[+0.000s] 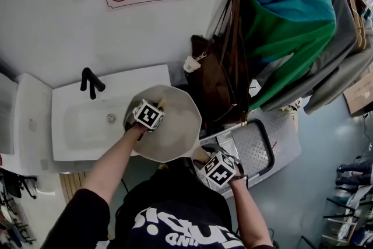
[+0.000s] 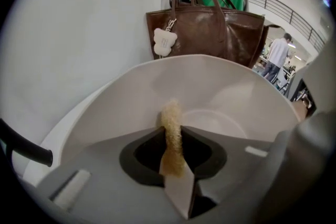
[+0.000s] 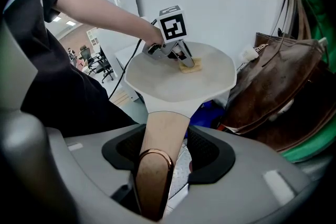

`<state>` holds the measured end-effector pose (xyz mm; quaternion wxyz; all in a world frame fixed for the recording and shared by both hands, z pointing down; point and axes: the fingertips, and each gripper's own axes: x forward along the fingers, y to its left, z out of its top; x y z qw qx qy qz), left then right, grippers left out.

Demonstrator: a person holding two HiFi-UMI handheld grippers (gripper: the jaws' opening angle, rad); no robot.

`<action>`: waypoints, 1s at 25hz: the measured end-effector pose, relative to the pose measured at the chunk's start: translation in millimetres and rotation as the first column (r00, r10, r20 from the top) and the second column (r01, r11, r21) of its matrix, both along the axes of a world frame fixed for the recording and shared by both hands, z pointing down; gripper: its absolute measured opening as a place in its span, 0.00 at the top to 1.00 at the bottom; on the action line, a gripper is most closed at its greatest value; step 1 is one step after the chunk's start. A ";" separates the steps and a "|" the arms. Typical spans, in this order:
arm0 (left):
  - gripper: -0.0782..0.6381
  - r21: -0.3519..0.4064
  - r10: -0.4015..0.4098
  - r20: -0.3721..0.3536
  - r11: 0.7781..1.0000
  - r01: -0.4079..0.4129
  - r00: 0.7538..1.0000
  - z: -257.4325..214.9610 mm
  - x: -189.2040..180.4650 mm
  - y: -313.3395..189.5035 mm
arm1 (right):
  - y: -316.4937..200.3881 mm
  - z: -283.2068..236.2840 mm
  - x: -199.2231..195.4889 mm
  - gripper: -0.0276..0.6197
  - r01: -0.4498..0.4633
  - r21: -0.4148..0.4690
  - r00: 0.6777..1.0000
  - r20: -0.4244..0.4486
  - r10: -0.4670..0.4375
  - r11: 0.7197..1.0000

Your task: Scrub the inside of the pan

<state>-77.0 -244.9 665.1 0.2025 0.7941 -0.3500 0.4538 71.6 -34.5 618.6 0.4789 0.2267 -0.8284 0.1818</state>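
A cream pan with angular sides is held in the air beside the sink. Its tan handle with a copper end ring lies between the jaws of my right gripper, which is shut on it. In the head view the right gripper sits below the pan. My left gripper reaches into the pan from the left, shut on a yellow-tan sponge. The sponge touches the pan's inner surface near the far rim.
A white sink with a black faucet lies to the left. A brown leather bag with a white charm hangs close behind the pan, under green and grey clothes. A metal tread-plate step is at the right.
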 end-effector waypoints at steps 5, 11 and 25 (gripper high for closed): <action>0.79 0.014 0.021 -0.016 1.000 -0.021 1.000 -0.2 11.5 -4.8 | -0.5 0.4 0.7 0.58 -0.003 -0.004 1.000 0.004 0.003 1.000; 0.79 0.024 0.095 -0.038 0.995 -0.094 0.995 -1.4 40.7 2.5 | -1.1 -0.9 -0.2 0.58 -0.003 -0.007 1.000 0.015 0.003 1.000; 0.80 -0.081 0.364 -0.097 0.925 -0.372 0.926 12.3 96.0 76.3 | -1.4 -1.3 0.9 0.58 -0.004 -0.042 1.000 0.031 0.005 0.999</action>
